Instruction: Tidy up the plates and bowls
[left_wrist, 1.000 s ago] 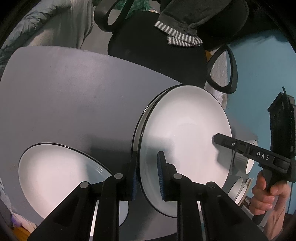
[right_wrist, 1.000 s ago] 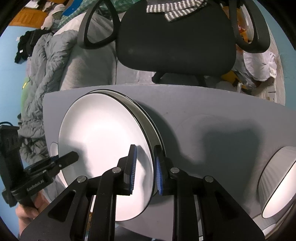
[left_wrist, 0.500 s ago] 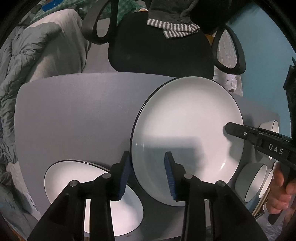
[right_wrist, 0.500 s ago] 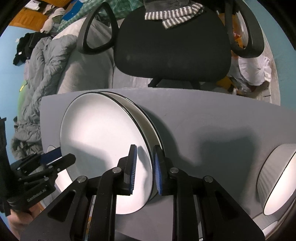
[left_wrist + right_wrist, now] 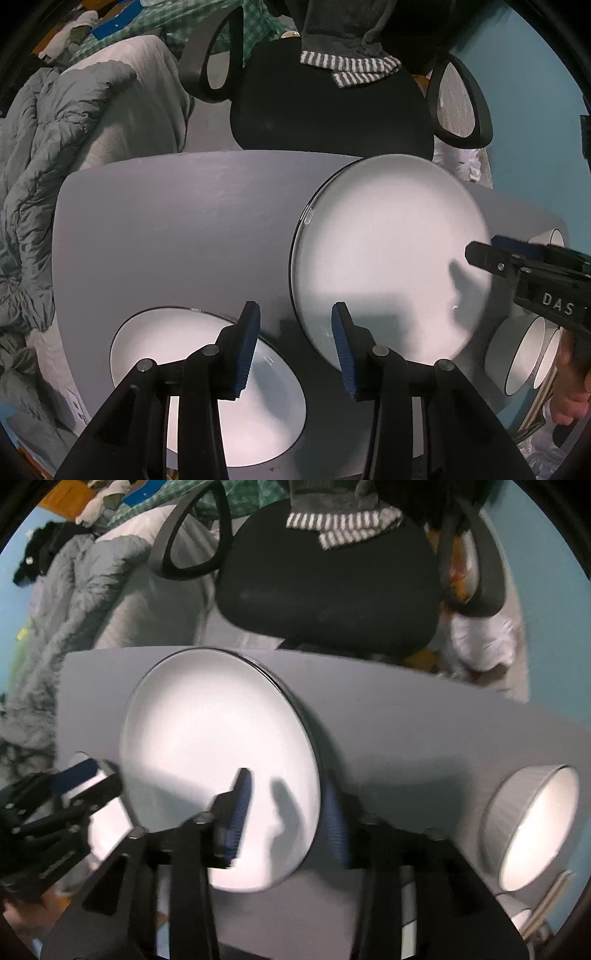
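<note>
Fingers (image 5: 248,334) — two plates (image 5: 384,258), two bowls (image 5: 524,354)

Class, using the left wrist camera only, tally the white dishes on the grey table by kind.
Plates: 2, large plate and near plate
Bowls: 3, front bowl, rear bowl, half-hidden bowl
Total: 5

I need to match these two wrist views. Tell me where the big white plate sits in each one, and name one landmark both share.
Left wrist view: the big white plate lies right of centre on the grey table, past the left gripper.
Right wrist view: the same plate lies left of centre, with the right gripper straddling its right edge.
Shared landmark: the black office chair beyond the table's far edge.
</note>
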